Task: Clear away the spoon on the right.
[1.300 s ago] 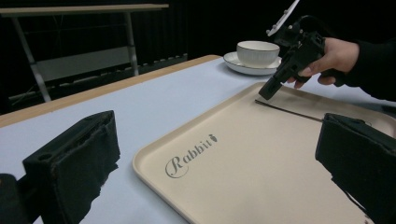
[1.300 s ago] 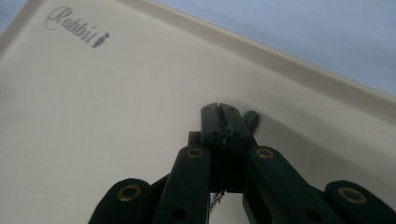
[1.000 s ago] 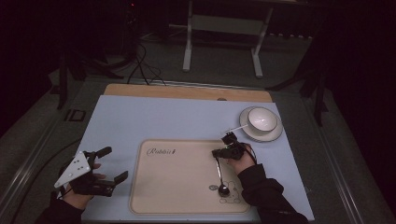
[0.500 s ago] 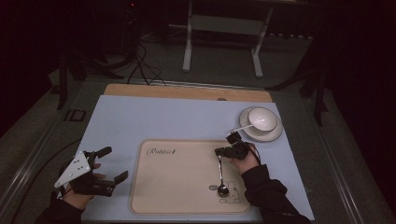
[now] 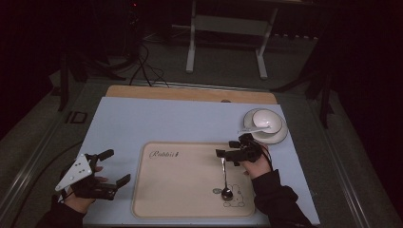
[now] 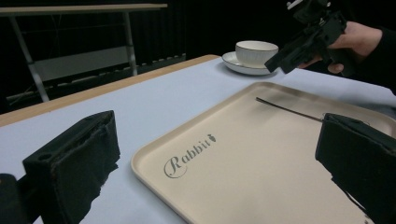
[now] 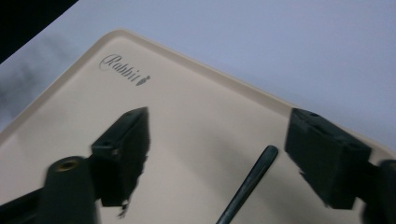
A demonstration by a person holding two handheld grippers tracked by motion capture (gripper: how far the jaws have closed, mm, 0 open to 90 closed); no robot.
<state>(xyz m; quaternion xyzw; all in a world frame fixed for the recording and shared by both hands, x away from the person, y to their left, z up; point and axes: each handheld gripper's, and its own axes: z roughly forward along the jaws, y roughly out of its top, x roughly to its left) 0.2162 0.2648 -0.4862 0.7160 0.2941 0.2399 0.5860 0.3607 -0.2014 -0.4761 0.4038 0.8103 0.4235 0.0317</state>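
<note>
Matte blue table [image 5: 180,123] | smooth beige tray [image 5: 185,190] | slim dark spoon [image 5: 224,178] | both hand-held grippers spread, right [image 5: 227,148], left [image 5: 119,166]

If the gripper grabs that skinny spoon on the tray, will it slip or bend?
The spoon looks like dark metal, so probably stiff. Its thin, smooth handle may slip or twist between the open right gripper. Lying flat on the tray, it seems hard to get under.
</note>
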